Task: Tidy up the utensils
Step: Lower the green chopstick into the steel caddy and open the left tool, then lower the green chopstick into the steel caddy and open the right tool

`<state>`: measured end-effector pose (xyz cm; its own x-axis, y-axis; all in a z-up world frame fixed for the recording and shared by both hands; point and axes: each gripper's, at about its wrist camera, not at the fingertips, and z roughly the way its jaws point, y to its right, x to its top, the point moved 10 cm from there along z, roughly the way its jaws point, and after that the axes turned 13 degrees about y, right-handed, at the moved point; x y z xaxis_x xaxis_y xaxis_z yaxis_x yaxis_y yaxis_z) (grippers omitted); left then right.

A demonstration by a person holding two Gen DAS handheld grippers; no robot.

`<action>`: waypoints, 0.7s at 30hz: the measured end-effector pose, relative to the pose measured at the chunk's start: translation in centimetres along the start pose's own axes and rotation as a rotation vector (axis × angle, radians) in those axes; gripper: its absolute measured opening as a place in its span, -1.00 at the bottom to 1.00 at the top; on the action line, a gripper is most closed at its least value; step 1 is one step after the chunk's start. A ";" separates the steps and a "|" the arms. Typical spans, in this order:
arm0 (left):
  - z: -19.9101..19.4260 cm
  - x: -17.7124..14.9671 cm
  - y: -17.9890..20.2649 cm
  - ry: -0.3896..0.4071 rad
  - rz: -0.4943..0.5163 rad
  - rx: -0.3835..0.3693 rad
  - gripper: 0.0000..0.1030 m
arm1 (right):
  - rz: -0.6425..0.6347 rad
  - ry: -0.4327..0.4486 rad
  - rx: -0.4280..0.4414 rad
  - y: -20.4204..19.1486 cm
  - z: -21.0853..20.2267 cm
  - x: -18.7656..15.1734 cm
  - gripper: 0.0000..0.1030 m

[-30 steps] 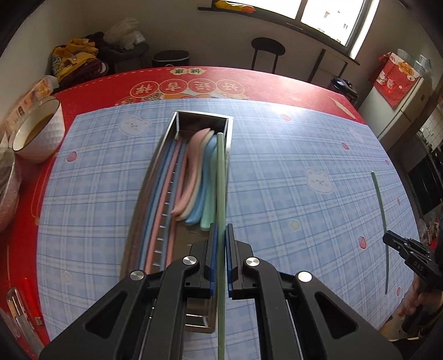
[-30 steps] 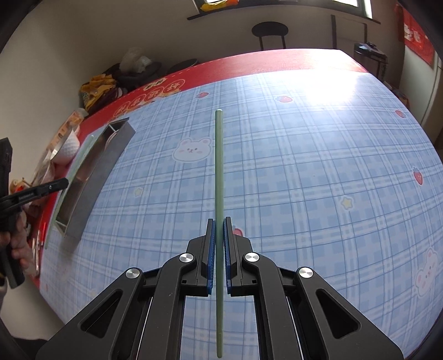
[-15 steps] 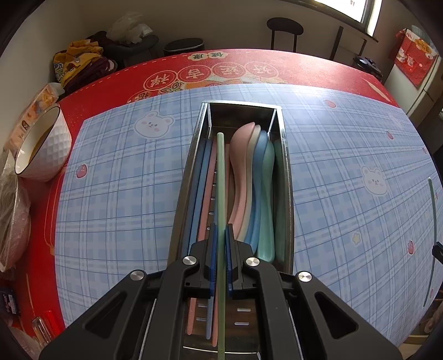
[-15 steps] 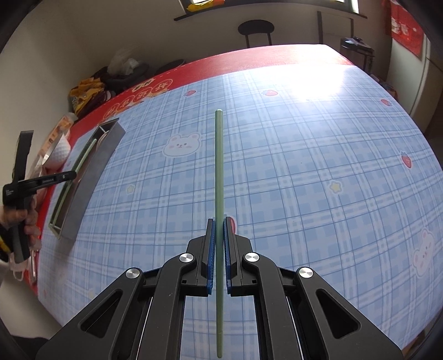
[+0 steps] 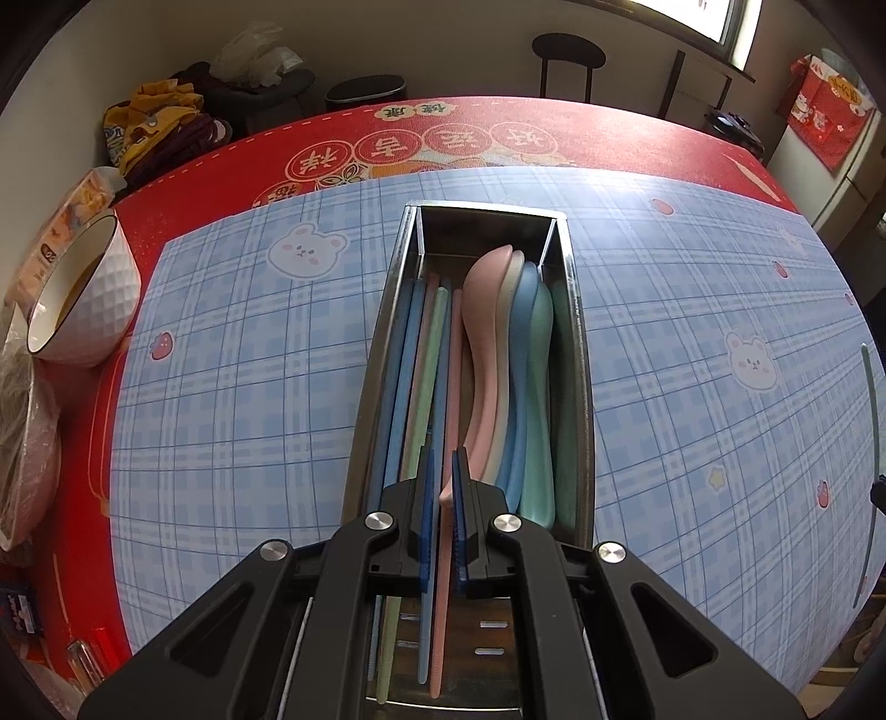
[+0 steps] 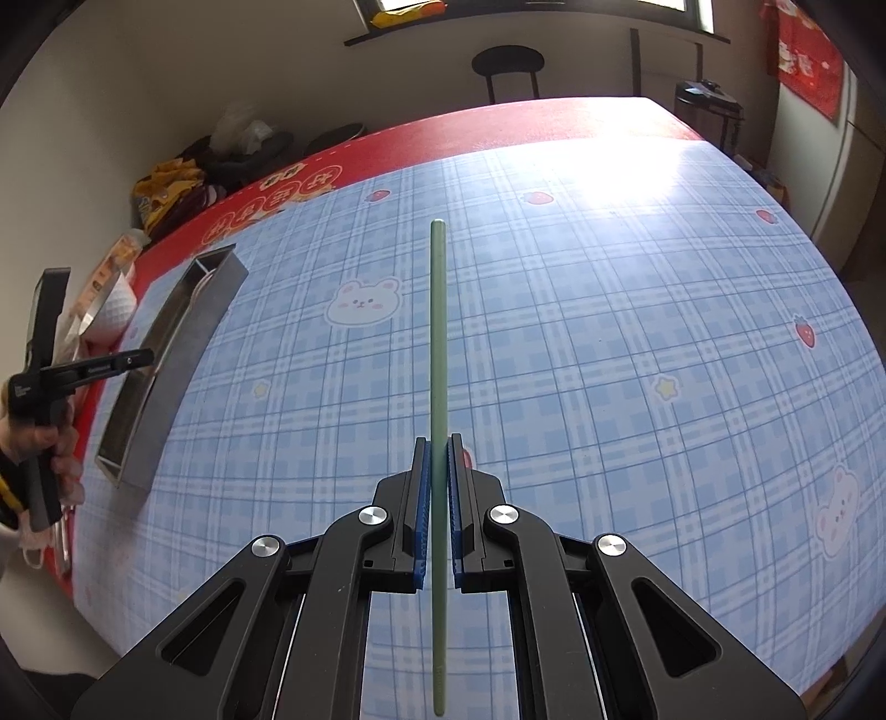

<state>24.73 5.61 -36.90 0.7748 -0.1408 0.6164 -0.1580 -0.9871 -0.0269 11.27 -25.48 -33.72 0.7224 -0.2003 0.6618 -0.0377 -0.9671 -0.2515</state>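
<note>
My left gripper (image 5: 442,471) hovers low over the near end of the steel tray (image 5: 579,387), jaws almost together with nothing gripped. Through the thin gap a pink chopstick shows on the tray floor. A green chopstick (image 5: 433,354) lies loose in the tray's left half among blue and pink ones. Pink (image 5: 487,332), blue (image 5: 526,343) and green spoons are stacked in the right half. My right gripper (image 6: 439,443) is shut on a second green chopstick (image 6: 439,332), held above the plaid mat and pointing away. The tray (image 6: 166,360) and left gripper (image 6: 145,356) sit far left in that view.
A white bowl (image 5: 83,293) stands on the red cloth left of the blue plaid mat (image 5: 249,387), with a plastic bag (image 5: 22,443) and small clutter nearer the left table edge. A hand (image 6: 50,443) holds the left gripper. A stool (image 5: 567,50) stands beyond the table.
The left gripper moved over the tray and sank toward it. The green chopstick it gripped has dropped out and lies in the tray. The right gripper keeps its chopstick.
</note>
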 end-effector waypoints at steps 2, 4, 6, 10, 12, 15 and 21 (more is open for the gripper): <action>-0.7 0.2 0.0 0.013 -0.001 -0.005 -0.71 | -0.009 -0.002 0.006 -0.5 0.2 0.2 -0.89; -1.4 0.3 0.2 0.027 0.006 -0.011 -0.56 | -0.015 -0.006 0.015 -1.2 0.5 0.5 -0.89; -2.4 0.3 0.4 0.043 0.019 -0.021 -0.39 | -0.016 -0.014 0.028 -1.9 0.7 0.6 -0.89; -4.2 0.3 0.2 0.078 0.026 -0.028 0.00 | -0.025 -0.033 0.053 -3.6 1.3 0.6 -0.89; -5.0 0.0 -0.3 0.091 0.020 -0.021 0.16 | -0.032 -0.041 0.065 -4.5 1.6 0.8 -0.89; -6.2 -0.4 -1.2 0.108 0.004 -0.006 0.44 | -0.042 -0.050 0.082 -6.0 2.0 1.1 -0.89; -8.2 -1.7 -3.3 0.128 -0.030 0.013 0.88 | -0.066 -0.074 0.117 -9.9 3.3 2.2 -0.89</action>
<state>18.94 9.70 -31.41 0.6946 -0.1010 0.7123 -0.1272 -0.9917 -0.0166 15.51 -15.79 -32.10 0.7699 -0.1207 0.6266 0.0887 -0.9522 -0.2925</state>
